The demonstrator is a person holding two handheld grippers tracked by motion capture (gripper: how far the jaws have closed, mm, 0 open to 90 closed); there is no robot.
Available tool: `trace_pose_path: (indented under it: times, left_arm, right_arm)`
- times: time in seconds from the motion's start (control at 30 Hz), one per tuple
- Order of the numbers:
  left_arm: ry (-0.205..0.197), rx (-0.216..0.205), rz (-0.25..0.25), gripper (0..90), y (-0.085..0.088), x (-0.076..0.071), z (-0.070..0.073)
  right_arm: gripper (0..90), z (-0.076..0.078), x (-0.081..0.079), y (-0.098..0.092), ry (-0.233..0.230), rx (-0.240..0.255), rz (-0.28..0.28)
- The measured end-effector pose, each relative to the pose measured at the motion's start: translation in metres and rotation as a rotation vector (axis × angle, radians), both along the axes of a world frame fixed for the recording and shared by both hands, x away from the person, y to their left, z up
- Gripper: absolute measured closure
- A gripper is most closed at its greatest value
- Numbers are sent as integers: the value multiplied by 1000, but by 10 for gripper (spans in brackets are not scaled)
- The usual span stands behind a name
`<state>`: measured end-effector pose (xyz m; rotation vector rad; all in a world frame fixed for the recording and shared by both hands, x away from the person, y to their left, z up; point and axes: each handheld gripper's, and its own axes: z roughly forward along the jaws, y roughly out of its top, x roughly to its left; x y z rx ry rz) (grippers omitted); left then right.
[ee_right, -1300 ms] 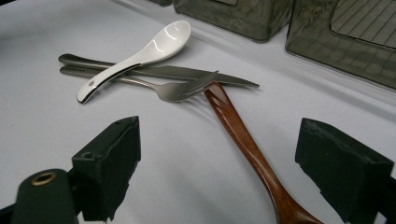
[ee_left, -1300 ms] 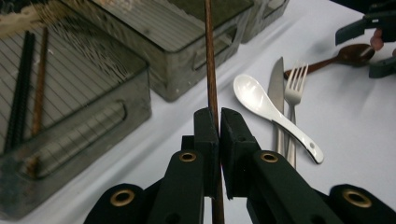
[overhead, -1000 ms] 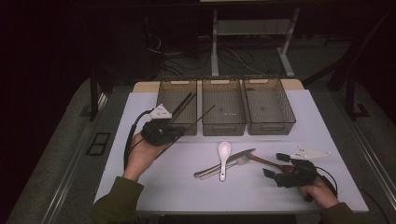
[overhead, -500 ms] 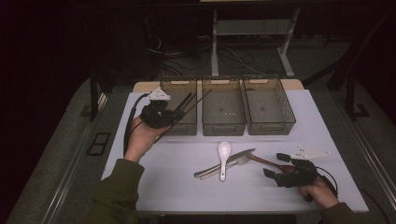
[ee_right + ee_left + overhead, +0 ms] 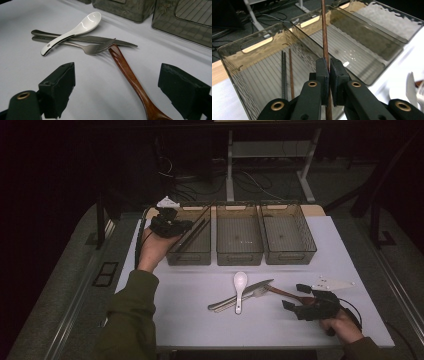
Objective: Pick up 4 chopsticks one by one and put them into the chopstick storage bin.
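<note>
While over the left bin point(image 5: 262, 75) | left gripper point(image 5: 329, 65) pinches 1 brown chopstick point(image 5: 324, 30) | right gripper point(image 5: 116, 82) spread

The chopstick point(image 5: 325, 32) looks like brown wood with a fine grain, and the bins point(image 5: 372, 42) like smoky clear plastic, glossy, with ribbed floors. The spoon point(image 5: 75, 28) near the table's point(image 5: 22, 67) front edge is glossy white ceramic, the knife point(image 5: 100, 39) and fork point(image 5: 92, 48) brushed metal, and the wooden handle point(image 5: 130, 75) polished reddish brown. The table is covered in matt white, and the gripper pads point(image 5: 183, 90) are matt black.
</note>
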<state>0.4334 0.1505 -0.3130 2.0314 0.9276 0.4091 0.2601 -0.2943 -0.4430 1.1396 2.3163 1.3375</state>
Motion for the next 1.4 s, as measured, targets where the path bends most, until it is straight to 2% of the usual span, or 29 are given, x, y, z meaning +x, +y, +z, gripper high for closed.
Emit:
trace_pose_path:
  times: [0.17,0.3,0.57,0.7,0.83,0.97,1.0,1.13,1.23,1.27,1.4]
  left_arm:
    - [-8,26,12,848,-2,14,-1]
    - [-9,28,36,848,-4,24,-4]
    - [-5,12,98,847,-6,41,-17]
    - [-8,31,116,847,-8,47,-25]
    - [11,43,141,847,-9,53,-34]
    - [29,86,168,847,-9,57,-43]
    - [33,80,170,847,-10,59,-45]
    - [48,103,186,847,-10,61,-51]
    - [73,124,189,847,-11,63,-58]
    - [80,145,186,846,-10,63,-59]
    - [112,149,221,844,-11,65,-67]
  right_arm:
    - [139,0,0,0,-1,3,-2]
    - [139,0,0,0,-1,3,-2]
    - [139,0,0,-1,-3,7,0]
    - [139,0,0,-1,-4,8,1]
    - [139,1,0,-2,-4,9,2]
    - [139,1,0,-2,-1,8,3]
    - [139,1,-1,-2,0,9,3]
    - [139,1,-1,-2,-1,11,3]
    - [139,1,-1,-2,-2,11,4]
    - [139,1,-1,-2,-3,11,4]
    - [139,1,-1,-3,-4,11,5]
